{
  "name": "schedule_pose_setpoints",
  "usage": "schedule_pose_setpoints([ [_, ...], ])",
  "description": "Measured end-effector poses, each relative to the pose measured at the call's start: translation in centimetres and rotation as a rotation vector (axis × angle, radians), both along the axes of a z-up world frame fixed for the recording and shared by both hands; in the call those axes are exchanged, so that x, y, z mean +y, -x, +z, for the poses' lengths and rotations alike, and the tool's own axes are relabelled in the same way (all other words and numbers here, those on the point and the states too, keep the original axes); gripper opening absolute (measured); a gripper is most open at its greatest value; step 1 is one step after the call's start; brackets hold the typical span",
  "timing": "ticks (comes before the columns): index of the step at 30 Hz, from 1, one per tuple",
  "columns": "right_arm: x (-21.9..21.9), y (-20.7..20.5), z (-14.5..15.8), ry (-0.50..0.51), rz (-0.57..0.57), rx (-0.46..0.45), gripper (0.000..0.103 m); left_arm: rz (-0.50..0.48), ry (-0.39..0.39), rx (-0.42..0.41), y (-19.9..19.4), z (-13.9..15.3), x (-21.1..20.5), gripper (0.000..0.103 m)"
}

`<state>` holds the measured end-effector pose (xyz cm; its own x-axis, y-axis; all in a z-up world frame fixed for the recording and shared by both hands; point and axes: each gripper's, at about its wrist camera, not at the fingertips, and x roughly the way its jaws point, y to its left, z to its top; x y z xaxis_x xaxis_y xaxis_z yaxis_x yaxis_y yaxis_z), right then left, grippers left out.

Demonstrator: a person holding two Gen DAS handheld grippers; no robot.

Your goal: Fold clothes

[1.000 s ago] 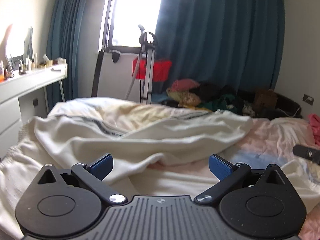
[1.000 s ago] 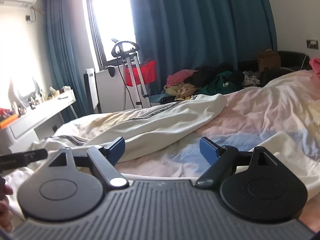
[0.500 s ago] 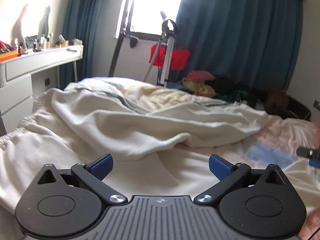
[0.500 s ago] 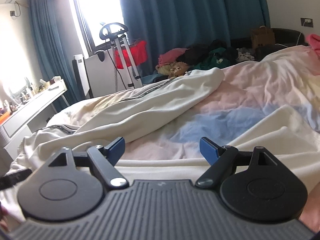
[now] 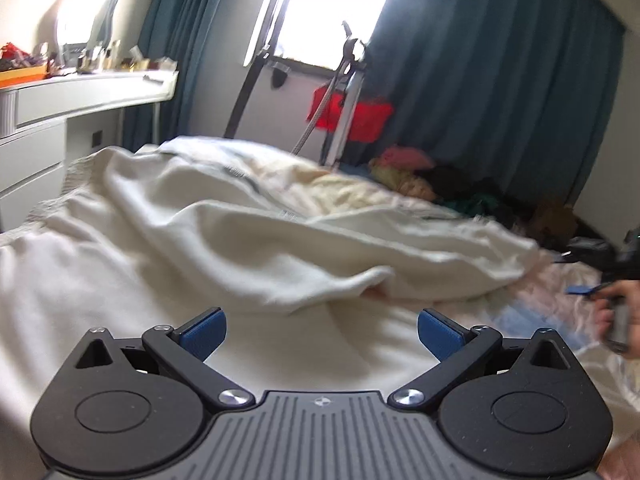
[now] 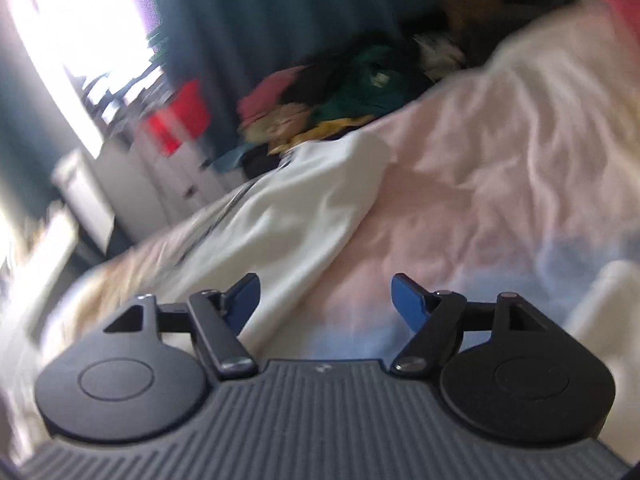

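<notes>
A large cream garment (image 5: 224, 236) with a dark striped trim lies rumpled across the bed. Its long folded part runs toward the far right in the left wrist view and shows as a white strip (image 6: 304, 220) in the blurred right wrist view. My left gripper (image 5: 322, 330) is open and empty, low over the near part of the cream cloth. My right gripper (image 6: 325, 294) is open and empty, just above the pink-and-blue bedsheet (image 6: 480, 184) beside the garment's edge. The right gripper and the hand holding it also show at the right edge of the left wrist view (image 5: 600, 280).
A white desk (image 5: 80, 96) with clutter stands at the left. A pile of coloured clothes (image 5: 440, 188) lies beyond the bed by the dark blue curtains (image 5: 500, 80). A stand with a red item (image 5: 348, 116) is under the window.
Both grippers have moved and tilted; the right wrist view is now motion-blurred and swung toward the sheet. The left gripper has come closer over the cream garment. Both stay open.
</notes>
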<state>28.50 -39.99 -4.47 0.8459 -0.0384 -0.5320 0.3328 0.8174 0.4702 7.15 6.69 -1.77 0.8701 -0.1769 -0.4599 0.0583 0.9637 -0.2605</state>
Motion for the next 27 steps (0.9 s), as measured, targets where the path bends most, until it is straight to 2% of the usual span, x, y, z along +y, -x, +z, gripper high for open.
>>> schedule_pose_setpoints([
  [3, -1.7, -5.2, -2.9, 0.071, -0.039, -0.026, 0.072, -0.030, 0.072, 0.003, -2.1, -1.4, -0.2, 0.103],
  [5, -3.2, -8.0, -4.8, 0.016, -0.069, -0.057, 0.072, -0.048, 0.103, 0.009, -3.4, -2.3, -0.4, 0.103],
  [8, -4.7, -11.4, -7.0, -0.068, -0.092, -0.089, 0.072, -0.048, 0.126, -0.022, -4.6, -3.3, -0.7, 0.102],
  [10, -4.8, -12.7, -7.2, -0.062, -0.098, -0.125, 0.072, -0.057, 0.174, -0.059, -5.1, -3.6, -0.6, 0.102],
  [11, -4.7, -13.2, -7.0, -0.053, -0.079, -0.137, 0.051, -0.067, 0.188, -0.070, -5.4, -3.7, -0.6, 0.102],
  [12, -4.3, -13.5, -6.3, -0.011, -0.067, -0.131, 0.015, -0.078, 0.189, -0.072, -5.7, -3.8, -0.8, 0.102],
  [13, -3.7, -13.7, -5.5, 0.046, -0.059, -0.118, 0.009, -0.087, 0.187, -0.072, -5.9, -3.8, -1.0, 0.102],
  [14, -3.1, -14.0, -4.8, 0.103, -0.052, -0.105, 0.007, -0.098, 0.186, -0.072, -6.1, -3.9, -1.2, 0.102],
  [16, -1.8, -12.9, -2.3, 0.245, -0.064, -0.151, 0.006, -0.130, 0.206, -0.066, -6.1, -4.0, -1.5, 0.102],
  [19, -1.7, -10.2, 1.5, 0.309, -0.113, -0.208, 0.006, -0.180, 0.263, -0.062, -5.6, -3.8, -1.7, 0.102],
  [24, -3.4, -3.1, 5.8, 0.323, -0.263, -0.247, 0.006, -0.210, 0.235, -0.129, -3.1, -2.1, -2.0, 0.103],
  [27, -5.5, 2.7, 4.9, 0.245, -0.397, -0.208, 0.006, -0.221, 0.219, -0.095, -2.1, -1.5, -2.1, 0.103],
])
